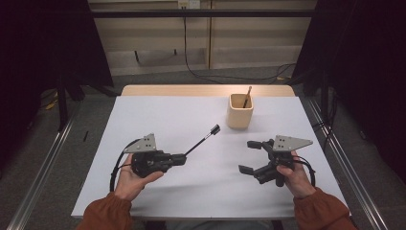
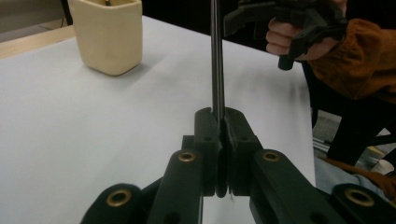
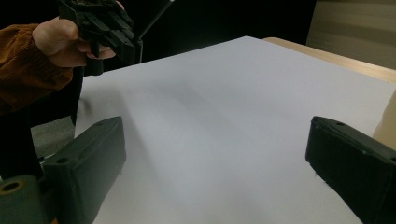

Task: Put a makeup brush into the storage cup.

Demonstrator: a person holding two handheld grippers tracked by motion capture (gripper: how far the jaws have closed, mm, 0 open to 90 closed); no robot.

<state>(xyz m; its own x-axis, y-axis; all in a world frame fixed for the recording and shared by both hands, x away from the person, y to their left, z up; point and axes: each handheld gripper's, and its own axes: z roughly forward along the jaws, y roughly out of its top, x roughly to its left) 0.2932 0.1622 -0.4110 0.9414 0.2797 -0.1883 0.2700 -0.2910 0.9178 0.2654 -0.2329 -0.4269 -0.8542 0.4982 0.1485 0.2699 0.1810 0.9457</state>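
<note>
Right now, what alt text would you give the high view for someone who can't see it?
A person's left gripper clamps a thin black-tipped tool above a white table, while the right gripper hangs open. A beige cup holding a stick stands farther back.

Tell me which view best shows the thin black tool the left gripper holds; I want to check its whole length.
The high view: the tool shows entire, from the left gripper to its dark tip. The left gripper view shows the shaft clamped between the fingers, tip cut off. The right gripper view catches a short stretch.
</note>
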